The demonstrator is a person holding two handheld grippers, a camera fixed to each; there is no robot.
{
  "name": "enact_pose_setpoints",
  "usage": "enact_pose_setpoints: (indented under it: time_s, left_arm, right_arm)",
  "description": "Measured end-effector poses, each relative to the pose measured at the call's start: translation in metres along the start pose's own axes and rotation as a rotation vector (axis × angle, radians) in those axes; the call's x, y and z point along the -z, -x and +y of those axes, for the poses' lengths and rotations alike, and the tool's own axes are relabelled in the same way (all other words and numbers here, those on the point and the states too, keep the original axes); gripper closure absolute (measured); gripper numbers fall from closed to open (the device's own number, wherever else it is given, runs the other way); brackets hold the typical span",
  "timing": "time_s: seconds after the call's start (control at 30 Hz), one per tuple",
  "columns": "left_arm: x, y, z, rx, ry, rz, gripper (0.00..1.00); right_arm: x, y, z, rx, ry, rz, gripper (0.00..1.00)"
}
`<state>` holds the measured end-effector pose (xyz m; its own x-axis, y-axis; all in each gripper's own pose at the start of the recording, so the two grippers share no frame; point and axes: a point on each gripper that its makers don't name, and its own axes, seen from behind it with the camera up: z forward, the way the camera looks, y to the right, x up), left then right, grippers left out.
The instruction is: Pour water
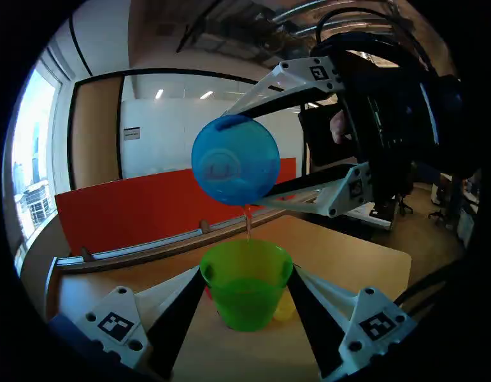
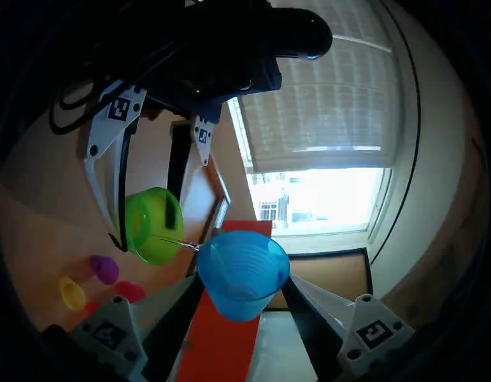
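left claw (image 1: 246, 275): clamped on the green cup (image 1: 245, 302), one finger pressed to each side of it, so yeah, it's properly gripped

green cup: upright, mouth open to the ceiling, held over the wooden tabletop (image 1: 353, 258)

right claw (image 2: 243, 283): fingers closed tight on the blue cup (image 2: 242, 264), one on each side of the wall

blue cup: tipped way over on its side, sitting higher than the green one with its rim right above the green cup's mouth. From the left gripper view you're basically staring at its round bottom

water (image 1: 248, 224): a thin stream coming off the low edge of the blue cup's rim and dropping straight into the green cup. In the right gripper view it's just a fine thread between the two rims. There's still a bit pooled inside the blue cup

how full the green cup is: honestly can't tell, the plastic is see-through but the level isn't clear

other stuff on the tabletop: a few little cups well off to the side of the pour, a purple one (image 2: 104, 268), a yellow one (image 2: 72, 293) and a reddish-pink one (image 2: 130, 291), all close together

person: only part of a hand (image 1: 338, 126) shows, behind the right claw's black body

room: red wall panel (image 1: 130, 210) past the tabletop, and a bright window (image 2: 315, 197) with blinds (image 2: 321, 102) half down
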<state>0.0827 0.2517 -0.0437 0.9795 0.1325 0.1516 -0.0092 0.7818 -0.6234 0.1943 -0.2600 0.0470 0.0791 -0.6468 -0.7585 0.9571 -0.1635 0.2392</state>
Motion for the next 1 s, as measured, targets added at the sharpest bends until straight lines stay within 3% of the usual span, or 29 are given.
enact_pose_setpoints:
  time_s: [1.0]
  left_arm:
    - [-0.0054,0.0032,-0.0039,0.006,-0.002,-0.004,0.13]
  right_arm:
    - [-0.0084,0.0042,0.0003,0.053,-0.009,-0.002,0.11]
